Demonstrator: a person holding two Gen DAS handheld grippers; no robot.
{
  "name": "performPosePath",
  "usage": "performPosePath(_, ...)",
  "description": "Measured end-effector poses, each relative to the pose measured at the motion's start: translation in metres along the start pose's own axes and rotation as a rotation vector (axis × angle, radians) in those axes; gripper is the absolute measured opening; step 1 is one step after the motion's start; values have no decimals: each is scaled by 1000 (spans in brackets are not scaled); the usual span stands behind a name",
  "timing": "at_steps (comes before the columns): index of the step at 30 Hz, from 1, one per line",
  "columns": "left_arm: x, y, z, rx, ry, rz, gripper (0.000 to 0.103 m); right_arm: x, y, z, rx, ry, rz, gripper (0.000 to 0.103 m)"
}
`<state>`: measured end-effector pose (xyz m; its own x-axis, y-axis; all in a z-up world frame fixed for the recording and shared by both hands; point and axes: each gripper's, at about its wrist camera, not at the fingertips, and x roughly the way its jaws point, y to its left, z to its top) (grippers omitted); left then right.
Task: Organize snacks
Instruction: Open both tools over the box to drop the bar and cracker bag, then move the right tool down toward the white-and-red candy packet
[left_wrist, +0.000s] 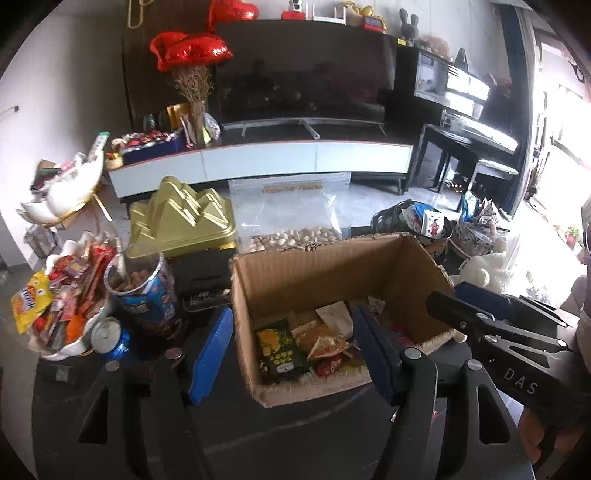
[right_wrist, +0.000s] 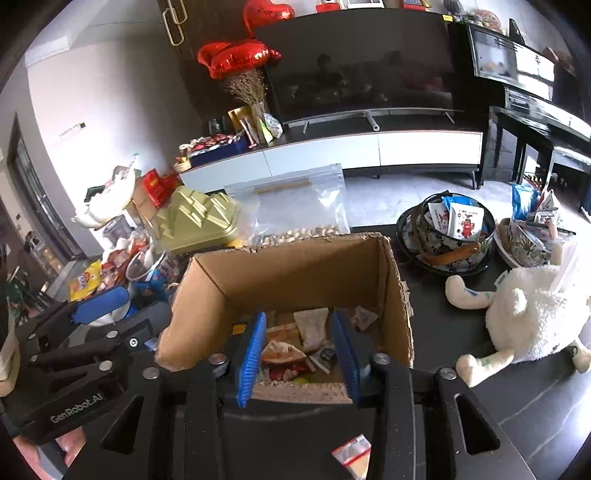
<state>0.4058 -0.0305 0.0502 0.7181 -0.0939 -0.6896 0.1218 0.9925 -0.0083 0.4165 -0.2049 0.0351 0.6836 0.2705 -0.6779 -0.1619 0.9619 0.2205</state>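
An open cardboard box (left_wrist: 332, 258) (right_wrist: 295, 266) stands on the dark table and holds several snack packets, among them a green and yellow one (left_wrist: 279, 350) and an orange one (right_wrist: 282, 350). My left gripper (left_wrist: 291, 354) is open and empty, its jaws straddling the box's near left corner. My right gripper (right_wrist: 301, 354) is open and empty, just above the box's near edge. A white dish piled with snack packets (left_wrist: 62, 306) sits left of the box.
A jar of nuts (left_wrist: 142, 291), a blue can (left_wrist: 110, 336), a gold tin (left_wrist: 184, 218) and a clear bag of pistachios (left_wrist: 295, 221) crowd the left and back. Patterned bowls with sachets (right_wrist: 454, 229) and a white plush toy (right_wrist: 532, 314) lie right. A small red-striped packet (right_wrist: 352, 456) lies near.
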Motion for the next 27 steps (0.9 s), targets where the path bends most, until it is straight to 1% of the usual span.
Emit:
performPosePath(3, -16, -4, -8, 8, -26, 32, 72, -11, 0, -7, -14, -11, -5, 43)
performPosePath(5, -25, -8, -13, 16, -46, 45, 74, -16, -2, -12, -21, -8, -4, 44)
performPosePath(7, -32, -11, -19, 18, -59, 60, 76, -21, -2, -18, -37, -7, -7, 47)
performPosePath(8, -35, -13, -24, 15, -66, 62, 77, -23, -3, -20, -44, -6, -7, 49)
performPosePath(10, -41, -15, -32, 1, -73, 59, 79, -26, -4, -28, -63, 4, -3, 49)
performPosePath(13, -46, -18, -43, -16, -76, 52, 79, -30, -6, -36, -76, 19, 8, 49)
performPosePath(15, -48, -20, -50, -22, -77, 65, 79, -34, -8, -42, -91, 22, 7, 49)
performPosePath(18, -48, -24, -59, -30, -65, 75, 81, -38, -9, -50, -111, 27, 10, 49)
performPosePath(22, -42, -29, -75, -50, -24, 67, 81, -40, -12, -61, -133, 41, 13, 49)
performPosePath(24, -38, -32, -81, -56, -9, 71, 81, -39, -16, -67, -136, 51, 12, 53)
performPosePath(27, -30, -40, -92, -53, 16, 91, 81, -34, -23, -76, -143, 77, 11, 54)
